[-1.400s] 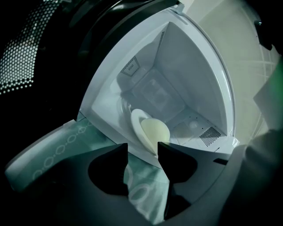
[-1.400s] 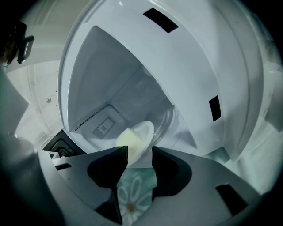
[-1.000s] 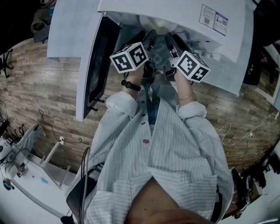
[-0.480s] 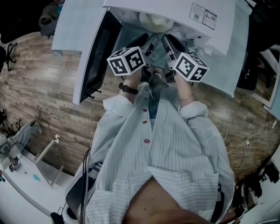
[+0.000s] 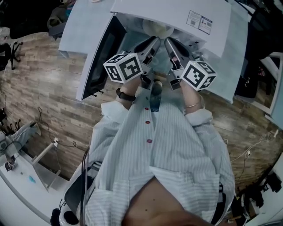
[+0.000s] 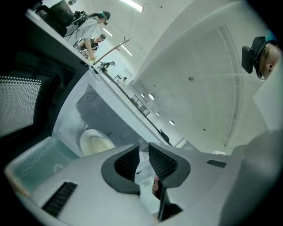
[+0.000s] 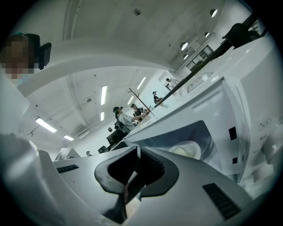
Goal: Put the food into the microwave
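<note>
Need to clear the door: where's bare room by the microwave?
Bare: cavity floor between bowl and open door; microwave top. Crowded: mid-opening, where left gripper and right gripper, jaws just closing on nothing, sit together.

L claw: jaws just closing, narrow gap, empty | food bowl inside microwave

Wood-plank floor, a white bench at lower left, strip lights overhead.

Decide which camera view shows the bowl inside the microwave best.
The left gripper view: most of the bowl shows inside the microwave. The right gripper view shows a smaller part; the head view catches only an edge under the microwave's top.
</note>
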`<state>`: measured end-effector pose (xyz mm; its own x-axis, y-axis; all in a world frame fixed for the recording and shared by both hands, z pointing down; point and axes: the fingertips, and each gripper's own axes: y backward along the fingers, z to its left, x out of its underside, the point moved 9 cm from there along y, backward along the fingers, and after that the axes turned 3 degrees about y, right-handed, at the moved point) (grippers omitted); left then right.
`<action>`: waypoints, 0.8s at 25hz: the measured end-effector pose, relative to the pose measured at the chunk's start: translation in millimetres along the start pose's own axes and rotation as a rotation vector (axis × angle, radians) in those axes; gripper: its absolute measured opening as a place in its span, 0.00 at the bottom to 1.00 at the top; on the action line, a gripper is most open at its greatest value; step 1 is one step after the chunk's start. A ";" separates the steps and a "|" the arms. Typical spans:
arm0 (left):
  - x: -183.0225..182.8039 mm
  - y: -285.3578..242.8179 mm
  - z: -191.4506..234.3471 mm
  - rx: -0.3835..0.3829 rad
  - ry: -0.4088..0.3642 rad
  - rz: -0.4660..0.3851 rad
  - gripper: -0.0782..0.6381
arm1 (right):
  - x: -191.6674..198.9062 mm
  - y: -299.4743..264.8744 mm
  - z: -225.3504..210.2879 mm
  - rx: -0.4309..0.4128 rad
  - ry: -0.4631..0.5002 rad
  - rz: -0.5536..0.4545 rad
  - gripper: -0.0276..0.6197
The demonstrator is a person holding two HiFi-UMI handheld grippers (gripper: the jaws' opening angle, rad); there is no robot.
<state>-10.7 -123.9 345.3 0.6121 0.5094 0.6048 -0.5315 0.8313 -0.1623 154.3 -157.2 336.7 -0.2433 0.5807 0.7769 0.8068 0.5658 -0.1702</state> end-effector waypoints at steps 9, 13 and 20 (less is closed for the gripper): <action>-10.8 7.0 -35.9 0.131 -0.050 -0.017 0.13 | -19.5 22.0 14.6 -0.090 0.023 -0.022 0.11; -13.3 12.4 -49.7 0.172 -0.087 -0.016 0.12 | -29.6 33.9 26.0 -0.114 0.063 -0.028 0.11; -10.1 13.8 -59.4 0.242 -0.151 0.014 0.12 | -37.7 46.1 35.2 -0.123 0.081 -0.054 0.10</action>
<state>10.5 -104.4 290.6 0.5187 0.4667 0.7163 -0.6749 0.7379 0.0080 181.7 -132.5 278.2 -0.2480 0.4994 0.8301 0.8546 0.5164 -0.0553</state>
